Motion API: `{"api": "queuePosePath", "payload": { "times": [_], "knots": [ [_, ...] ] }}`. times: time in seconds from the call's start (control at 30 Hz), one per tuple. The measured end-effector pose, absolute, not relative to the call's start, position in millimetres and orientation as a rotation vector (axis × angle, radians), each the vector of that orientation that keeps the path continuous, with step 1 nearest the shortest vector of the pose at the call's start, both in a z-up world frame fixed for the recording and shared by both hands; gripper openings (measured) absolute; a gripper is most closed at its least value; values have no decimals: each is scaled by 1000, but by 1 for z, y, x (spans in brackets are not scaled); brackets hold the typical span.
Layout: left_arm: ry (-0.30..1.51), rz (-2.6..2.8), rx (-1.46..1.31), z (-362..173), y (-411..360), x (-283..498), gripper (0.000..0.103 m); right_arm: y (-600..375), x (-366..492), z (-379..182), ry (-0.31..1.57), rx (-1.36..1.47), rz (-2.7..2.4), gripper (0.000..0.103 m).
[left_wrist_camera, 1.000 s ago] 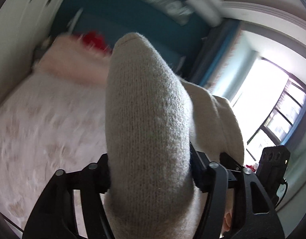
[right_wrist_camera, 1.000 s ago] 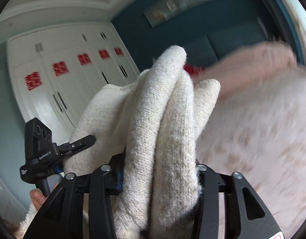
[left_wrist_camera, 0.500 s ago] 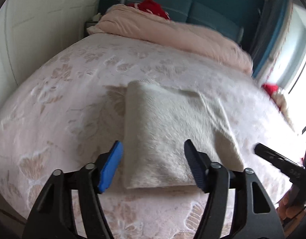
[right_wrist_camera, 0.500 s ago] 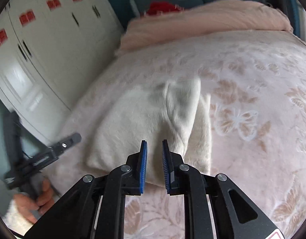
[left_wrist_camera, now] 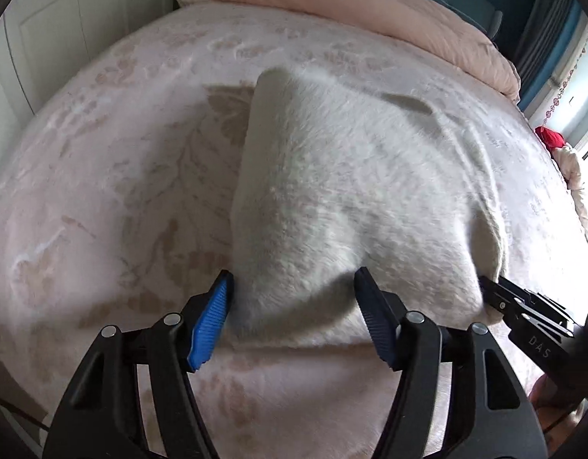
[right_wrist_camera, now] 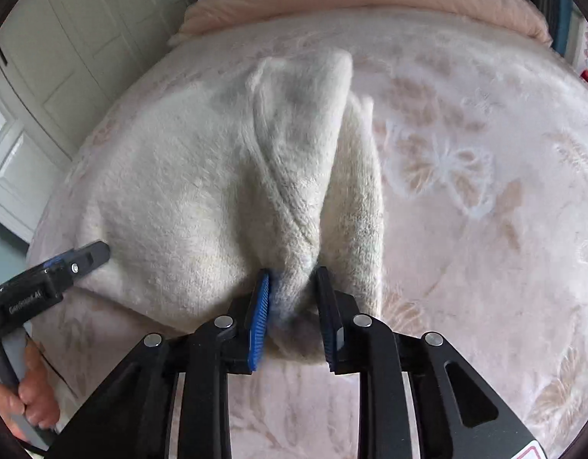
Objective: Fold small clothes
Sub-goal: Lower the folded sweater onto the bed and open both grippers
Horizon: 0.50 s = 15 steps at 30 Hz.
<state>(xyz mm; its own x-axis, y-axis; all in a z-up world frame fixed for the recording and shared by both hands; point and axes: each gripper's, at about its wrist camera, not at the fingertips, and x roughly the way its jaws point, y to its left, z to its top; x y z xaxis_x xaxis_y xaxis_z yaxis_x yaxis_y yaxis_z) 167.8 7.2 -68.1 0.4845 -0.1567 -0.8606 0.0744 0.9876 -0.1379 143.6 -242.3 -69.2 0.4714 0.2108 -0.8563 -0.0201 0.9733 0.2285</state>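
Blue ribbed pads of the right gripper (right_wrist_camera: 292,298) pinch a raised ridge of the cream knit garment (right_wrist_camera: 202,191) at its near edge; its jaws have just been opening slightly, wool between them. "DAS" is legible on its black body in the left view. The left gripper (left_wrist_camera: 294,306) stands wide open, its pads straddling the garment's near edge without pressing. Fuzzy and folded, the garment lies on the pink floral bed (left_wrist_camera: 102,191), long axis running away from the grippers toward the pink quilt (left_wrist_camera: 427,19).
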Motion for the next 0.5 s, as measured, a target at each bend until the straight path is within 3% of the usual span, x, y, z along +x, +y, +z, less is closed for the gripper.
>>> {"api": "queuePosePath", "payload": {
  "times": [0.1, 0.27, 0.33, 0.5],
  "knots": [
    [985, -136, -22, -45, 0, 150, 66, -239, 116, -34, 968, 167, 140, 32],
    [857, -111, 43, -9, -16, 118, 88, -243, 66, -4, 842, 102, 69, 63],
    [815, -104, 74, 1, -25, 104, 91, -245, 49, 0, 817, 96, 30, 68],
    [795, -111, 97, 6, -39, 86, 92, -259, 25, -7, 819, 159, -50, 69]
  ]
}}
